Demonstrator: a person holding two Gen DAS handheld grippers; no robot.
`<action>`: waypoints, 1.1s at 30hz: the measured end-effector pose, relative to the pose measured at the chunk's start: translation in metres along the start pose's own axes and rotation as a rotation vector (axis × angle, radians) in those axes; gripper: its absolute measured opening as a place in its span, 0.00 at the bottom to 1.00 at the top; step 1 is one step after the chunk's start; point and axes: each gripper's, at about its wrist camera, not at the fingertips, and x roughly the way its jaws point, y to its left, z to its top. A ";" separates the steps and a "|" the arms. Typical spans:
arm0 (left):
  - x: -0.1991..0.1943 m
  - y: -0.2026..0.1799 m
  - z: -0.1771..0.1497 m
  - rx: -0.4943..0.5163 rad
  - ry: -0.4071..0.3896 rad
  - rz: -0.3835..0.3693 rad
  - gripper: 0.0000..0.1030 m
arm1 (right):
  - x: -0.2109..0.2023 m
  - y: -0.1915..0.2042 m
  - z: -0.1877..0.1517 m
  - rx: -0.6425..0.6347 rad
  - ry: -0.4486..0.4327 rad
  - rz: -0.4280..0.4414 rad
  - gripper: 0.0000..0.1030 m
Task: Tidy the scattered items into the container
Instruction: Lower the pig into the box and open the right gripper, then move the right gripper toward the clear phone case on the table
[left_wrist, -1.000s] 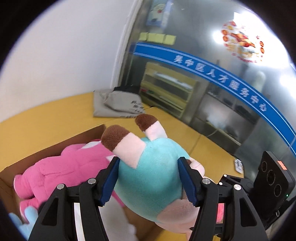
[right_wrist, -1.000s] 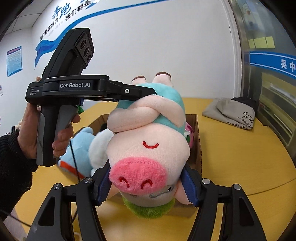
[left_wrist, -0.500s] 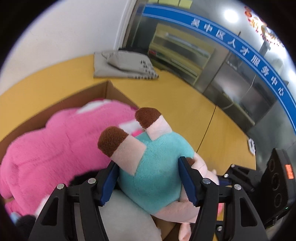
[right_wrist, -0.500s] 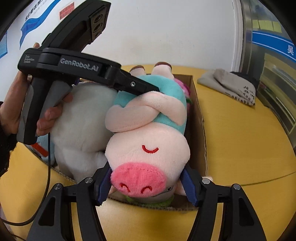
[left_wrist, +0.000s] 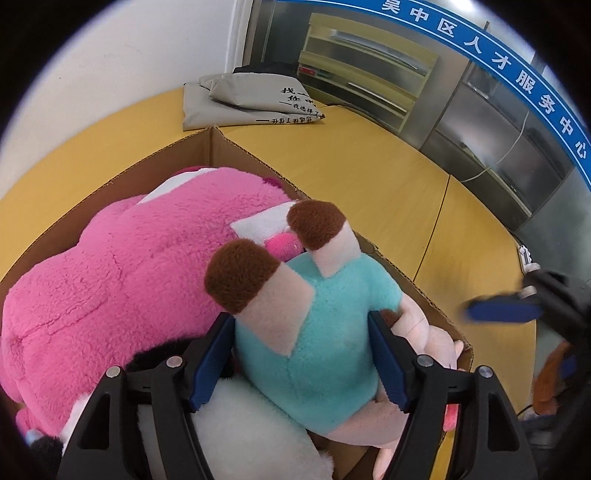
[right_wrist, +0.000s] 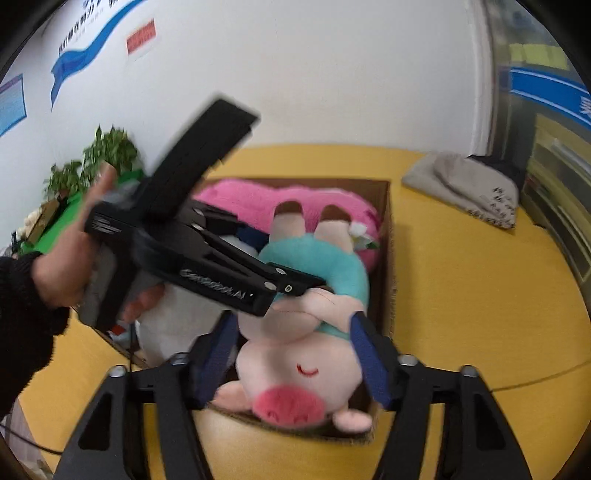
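Lying between both fingers, pig plush

The cardboard box is packed nearly to its rim. A pink plush fills its far half, a white plush the near left part, and the pig plush lies head-down against the right wall, its legs above the rim. The left gripper and the right gripper crowd the space over the box. Bare table lies open right of the box; a folded grey bag lies beyond the box's far right corner.
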 end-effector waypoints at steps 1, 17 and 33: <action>0.001 0.000 -0.001 0.004 0.005 0.025 0.71 | 0.010 0.000 0.000 0.006 0.024 0.017 0.47; -0.035 -0.011 0.001 0.075 -0.094 0.185 0.61 | 0.026 0.000 -0.011 0.047 0.055 0.077 0.48; -0.073 -0.032 -0.017 -0.015 -0.136 0.266 0.61 | -0.040 0.019 -0.015 -0.018 -0.075 0.001 0.88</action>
